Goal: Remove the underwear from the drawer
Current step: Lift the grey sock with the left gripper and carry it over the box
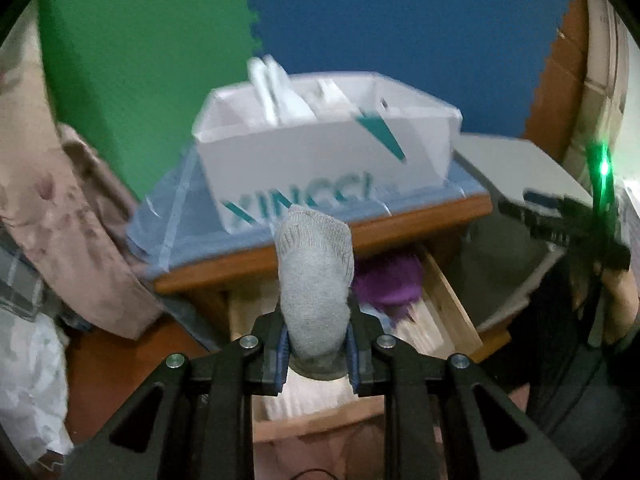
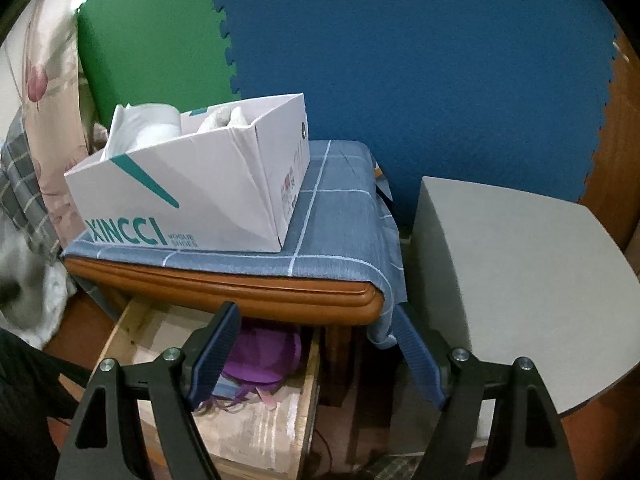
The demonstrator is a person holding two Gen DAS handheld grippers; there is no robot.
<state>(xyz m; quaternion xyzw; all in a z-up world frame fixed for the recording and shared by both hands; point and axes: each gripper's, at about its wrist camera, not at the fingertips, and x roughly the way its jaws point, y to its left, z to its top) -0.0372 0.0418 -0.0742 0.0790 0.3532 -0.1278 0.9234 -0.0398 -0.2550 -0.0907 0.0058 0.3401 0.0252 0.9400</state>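
Note:
My left gripper (image 1: 317, 344) is shut on a grey sock (image 1: 314, 276) and holds it up above the open wooden drawer (image 1: 452, 300). Purple underwear (image 1: 390, 280) lies at the back of the drawer; it also shows in the right wrist view (image 2: 262, 354). My right gripper (image 2: 316, 340) is open and empty, above the drawer's right side (image 2: 308, 392), in front of the nightstand edge. The right gripper also shows, blurred, at the right of the left wrist view (image 1: 560, 220).
A white XINCCI shoe box (image 2: 192, 196) sits on the blue checked cloth (image 2: 332, 216) over the wooden nightstand (image 2: 240, 292). A grey table top (image 2: 512, 264) stands to the right. Bedding and pillows (image 1: 60, 208) lie to the left. Green and blue foam mats (image 2: 400, 60) cover the wall.

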